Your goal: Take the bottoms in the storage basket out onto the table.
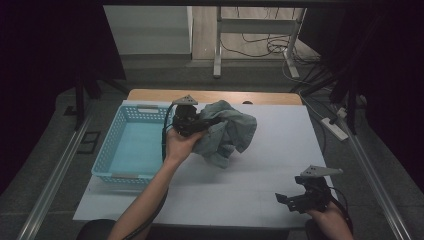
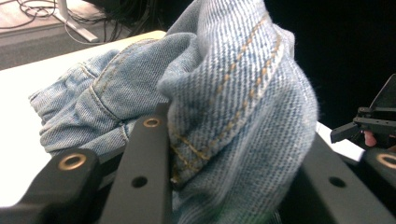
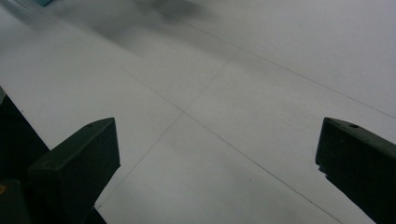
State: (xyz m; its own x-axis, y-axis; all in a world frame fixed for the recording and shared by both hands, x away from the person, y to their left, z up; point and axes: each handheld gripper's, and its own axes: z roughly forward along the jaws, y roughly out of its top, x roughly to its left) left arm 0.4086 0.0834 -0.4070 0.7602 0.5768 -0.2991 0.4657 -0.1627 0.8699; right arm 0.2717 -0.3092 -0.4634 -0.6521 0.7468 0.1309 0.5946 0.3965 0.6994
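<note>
1. The left gripper point(image 1: 197, 122) is clamped on a bunched fold of the jeans point(image 1: 227, 132); in the left gripper view the denim point(image 2: 233, 107) is pinched tight between the two black jaws, its tan seam stitching running up across the fold.
2. The left hand point(image 1: 179, 145) holds that gripper over the middle of the table point(image 1: 280, 150), just right of the basket point(image 1: 107, 155).
3. The jeans hang crumpled from the jaws, the bulk of the cloth to the right of the gripper and its lower edge at or close above the white tabletop; whether it touches I cannot tell.
4. The light-blue basket stands at the left side of the table, its near-right rim beside the left forearm.
5. The right gripper point(image 1: 290, 201) sits at the near right corner of the table, well apart from the jeans, held by the right hand point(image 1: 327, 212).
6. Its jaws stand wide apart with nothing between them; the right gripper view looks along them onto bare white tabletop point(image 3: 224, 116).
</note>
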